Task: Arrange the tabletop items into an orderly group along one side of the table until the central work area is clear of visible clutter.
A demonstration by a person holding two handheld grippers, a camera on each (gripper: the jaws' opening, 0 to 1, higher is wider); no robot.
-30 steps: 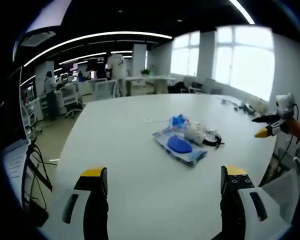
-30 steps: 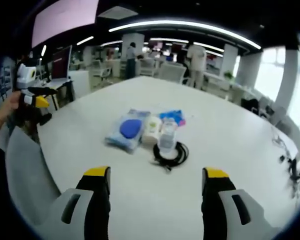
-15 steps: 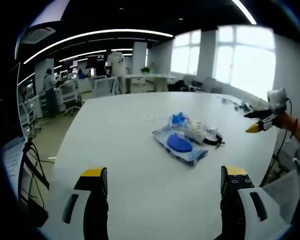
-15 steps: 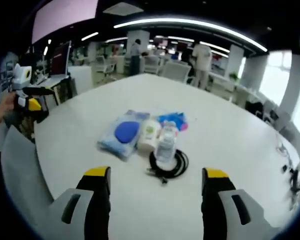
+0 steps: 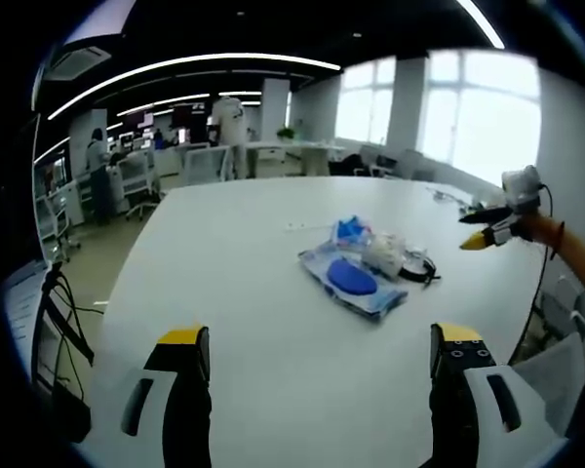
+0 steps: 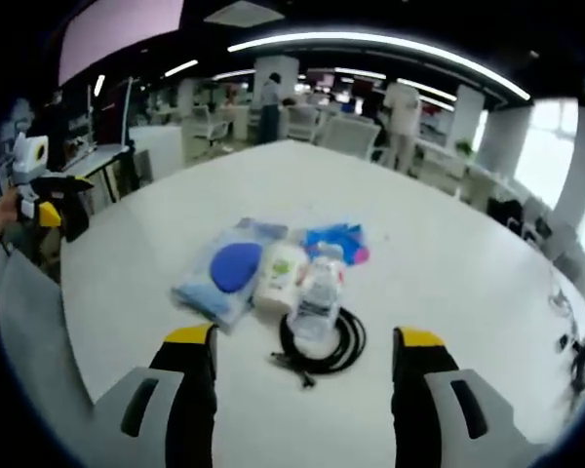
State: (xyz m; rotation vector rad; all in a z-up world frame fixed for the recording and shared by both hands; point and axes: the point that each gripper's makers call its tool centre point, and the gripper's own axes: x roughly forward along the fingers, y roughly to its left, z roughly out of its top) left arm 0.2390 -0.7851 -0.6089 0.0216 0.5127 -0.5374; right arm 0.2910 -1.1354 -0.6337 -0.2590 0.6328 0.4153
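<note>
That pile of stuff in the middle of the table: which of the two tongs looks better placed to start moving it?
Probably the right tongs. They hang open close above the black cable coil and water bottle. The left tongs are open too, but the pile sits farther off across the white table.

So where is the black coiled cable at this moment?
In the right gripper view the black coiled cable lies on the white table, ahead of the open jaws. The clear water bottle lies partly over its near edge, beside the white pouch.

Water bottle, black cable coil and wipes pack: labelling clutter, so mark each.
Water bottle [image 6: 318, 295], right gripper view, clear body.
Black cable coil [image 6: 348, 343], right gripper view, right loop.
Wipes pack [image 6: 234, 266], right gripper view, blue lid.
</note>
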